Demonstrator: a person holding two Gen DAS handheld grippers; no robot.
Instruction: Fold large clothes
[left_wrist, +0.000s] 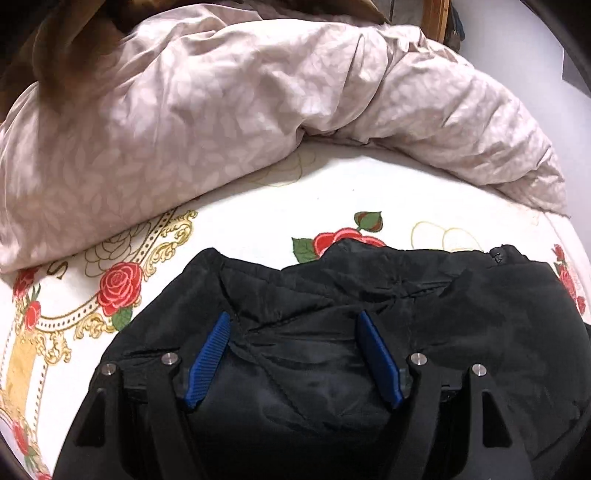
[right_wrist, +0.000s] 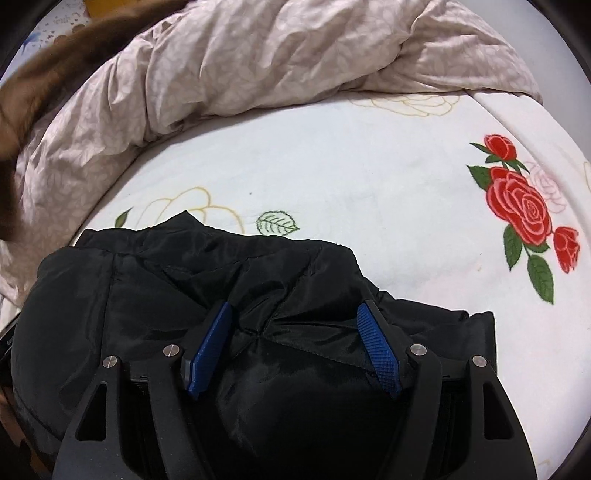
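a lone letter "S" on the rose-printed bedsheet (left_wrist: 59, 271), partly hidden by the quilt (left_wrist: 184, 129), no other legible text

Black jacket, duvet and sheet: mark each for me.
Black jacket (left_wrist: 406, 295): left wrist view, on the upper fabric beyond the open tool.
Duvet (right_wrist: 258, 62): right wrist view, on the crumpled beige middle.
Sheet (right_wrist: 351, 177): right wrist view, on a bare white patch left of the red roses.

The jacket (left_wrist: 406, 295) lies on the bedsheet (left_wrist: 369, 184), with the duvet (left_wrist: 184, 110) bunched behind it.
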